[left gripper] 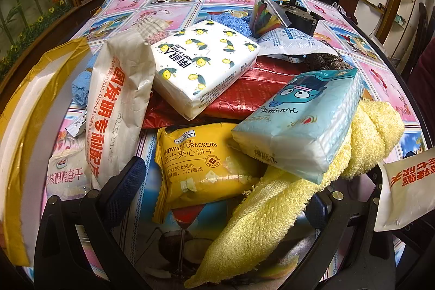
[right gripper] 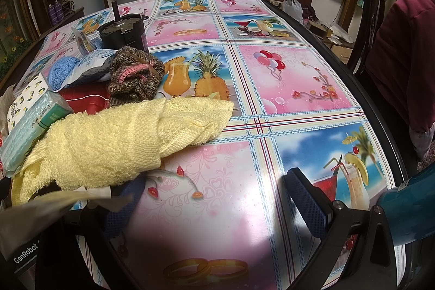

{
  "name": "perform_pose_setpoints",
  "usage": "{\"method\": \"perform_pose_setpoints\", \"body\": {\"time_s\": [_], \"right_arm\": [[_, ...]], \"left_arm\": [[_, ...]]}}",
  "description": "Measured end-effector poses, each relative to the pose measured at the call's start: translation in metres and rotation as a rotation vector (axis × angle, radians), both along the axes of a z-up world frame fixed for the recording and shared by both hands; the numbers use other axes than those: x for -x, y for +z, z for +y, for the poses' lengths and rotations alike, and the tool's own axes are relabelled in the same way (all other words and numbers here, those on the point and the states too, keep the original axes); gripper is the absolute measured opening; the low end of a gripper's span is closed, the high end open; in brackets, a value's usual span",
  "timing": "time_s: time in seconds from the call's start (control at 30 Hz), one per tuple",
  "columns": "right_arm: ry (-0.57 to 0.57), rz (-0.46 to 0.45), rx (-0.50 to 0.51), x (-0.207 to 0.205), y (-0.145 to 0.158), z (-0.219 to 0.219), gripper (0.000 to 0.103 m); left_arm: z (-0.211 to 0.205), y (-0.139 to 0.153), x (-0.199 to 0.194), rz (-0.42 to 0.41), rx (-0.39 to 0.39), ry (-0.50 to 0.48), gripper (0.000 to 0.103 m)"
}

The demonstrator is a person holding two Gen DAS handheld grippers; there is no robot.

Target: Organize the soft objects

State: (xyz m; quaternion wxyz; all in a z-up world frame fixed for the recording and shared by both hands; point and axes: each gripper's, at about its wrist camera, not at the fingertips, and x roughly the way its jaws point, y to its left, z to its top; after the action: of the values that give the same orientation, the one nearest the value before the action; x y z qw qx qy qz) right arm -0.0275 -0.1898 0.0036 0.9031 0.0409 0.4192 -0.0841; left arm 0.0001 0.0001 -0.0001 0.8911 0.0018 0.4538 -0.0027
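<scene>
Left gripper jaws are held wide, empty, straddling the yellow towel and cracker pack. Right gripper jaws are also spread, over bare surface. The blue tissue pack is propped on the towel; a tug could topple it. Open room is seen rightward, up to the far edge.

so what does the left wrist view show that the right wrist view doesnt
Only the left wrist view shows the yellow cracker packet, the tall white paper bag with red print, and the open left gripper low over the pile.

Only the right wrist view shows the bare stretch of tablecloth to the right of the pile, the knitted brown item in full, and the open right gripper holding nothing.

Both show the yellow towel, the light blue tissue pack, the lemon-print tissue pack and the red bag.
</scene>
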Motion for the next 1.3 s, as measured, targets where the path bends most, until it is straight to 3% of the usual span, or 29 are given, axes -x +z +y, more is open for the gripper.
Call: {"method": "perform_pose_setpoints", "body": {"time_s": [0.67,0.93,1.23,1.3], "right_arm": [[0.001,0.0,-0.001,-0.001,0.0,0.0,0.103],[0.065,0.05,-0.006,-0.001,0.001,-0.003,0.103],[0.139,0.118,-0.005,0.008,0.002,0.003,0.103],[0.144,0.127,-0.005,0.013,0.002,0.005,0.103]], "left_arm": [[0.0,0.0,0.0,0.0,0.001,0.0,0.103],[-0.003,0.001,0.0,0.001,-0.002,0.008,0.103],[0.004,0.001,0.025,0.005,-0.004,-0.08,0.103],[0.004,0.002,0.029,0.039,0.001,-0.118,0.103]]}}
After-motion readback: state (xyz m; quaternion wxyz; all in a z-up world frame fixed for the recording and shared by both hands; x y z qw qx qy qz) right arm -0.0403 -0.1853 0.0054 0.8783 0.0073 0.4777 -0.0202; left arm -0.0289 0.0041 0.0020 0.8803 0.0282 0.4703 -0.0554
